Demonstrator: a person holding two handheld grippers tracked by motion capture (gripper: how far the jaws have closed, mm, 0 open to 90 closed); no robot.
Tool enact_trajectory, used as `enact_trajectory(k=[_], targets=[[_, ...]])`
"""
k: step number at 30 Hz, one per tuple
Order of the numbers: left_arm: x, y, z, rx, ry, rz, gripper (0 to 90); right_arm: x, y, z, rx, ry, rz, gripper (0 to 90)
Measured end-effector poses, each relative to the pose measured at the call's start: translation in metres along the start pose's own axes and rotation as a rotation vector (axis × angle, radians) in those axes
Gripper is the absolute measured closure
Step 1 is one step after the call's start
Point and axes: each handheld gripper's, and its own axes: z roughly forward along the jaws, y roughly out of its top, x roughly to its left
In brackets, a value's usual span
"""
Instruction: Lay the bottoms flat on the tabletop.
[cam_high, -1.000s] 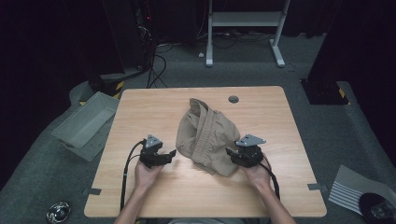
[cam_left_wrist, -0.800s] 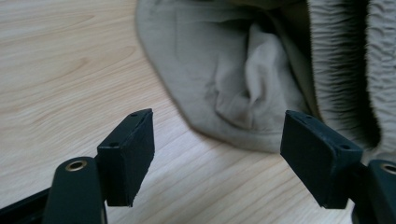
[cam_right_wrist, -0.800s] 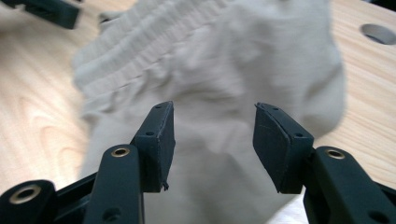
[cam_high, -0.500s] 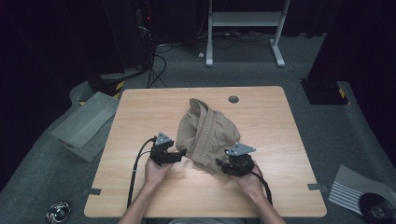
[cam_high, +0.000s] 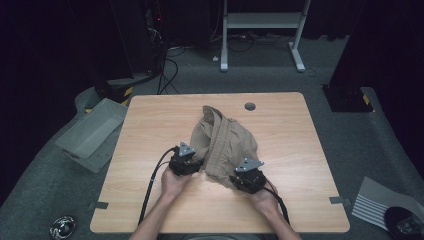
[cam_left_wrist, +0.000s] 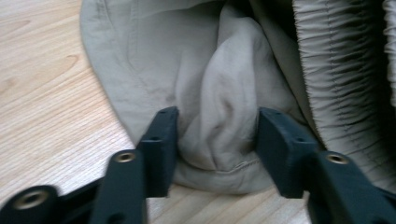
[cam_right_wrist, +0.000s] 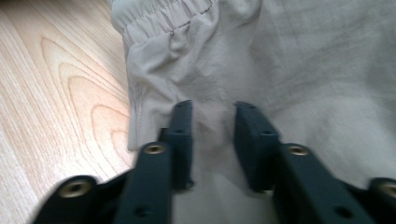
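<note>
Shorts (cam_high: 225, 145), beige, elastic-waisted, are lying crumpled near the middle of the wooden table (cam_high: 150, 120), with the waistband opening facing the far edge.

Left gripper (cam_high: 192, 165) is sitting at the near left edge of the cloth, held in the person's left hand (cam_high: 172, 182). Its jaws have just been closing and are standing about half open, with a bulging fold of the hem between them; in the left gripper view (cam_left_wrist: 217, 135) the fingers (cam_left_wrist: 161, 140) are touching the fold on both sides, though whether they are pressing it firmly cannot be told.

Right gripper (cam_high: 240, 180) is resting on the near right corner of the cloth, held in the right hand (cam_high: 265, 200). Its jaws have also just been closing and are standing narrow; in the right gripper view (cam_right_wrist: 212, 140) a pinch of fabric is lying between them, just below the gathered waistband.

Grey bin (cam_high: 90, 132) is sitting on the floor left of the table. Black cable (cam_high: 152, 185) is trailing from the left gripper toward the near edge.
</note>
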Motion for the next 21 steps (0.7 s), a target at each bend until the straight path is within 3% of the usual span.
enact_trajectory(k=[3,5,6,8,16,21], targets=[[0.001,-0.001,0.0,-0.005,0.002,0.013,61.2,-0.002,-0.001,-0.001,-0.001,-0.012,-0.022,86.3],[0.0,-0.001,0.0,-0.004,0.005,0.023,64.5,-0.002,-0.001,-0.001,-0.003,-0.014,-0.033,88.8],[-0.003,-0.001,0.0,-0.002,0.006,0.047,72.5,0.0,-0.001,-0.002,-0.001,-0.025,-0.054,89.9],[-0.005,-0.001,0.0,-0.001,0.01,0.068,76.1,0.002,-0.001,-0.003,-0.003,-0.034,-0.064,90.0],[-0.004,-0.002,-0.001,-0.004,-0.021,0.061,82.6,-0.003,0.0,-0.009,-0.012,-0.045,-0.06,90.0],[-0.003,-0.004,-0.003,-0.006,-0.037,0.05,83.9,-0.008,0.002,-0.017,-0.027,-0.075,-0.044,90.0]])
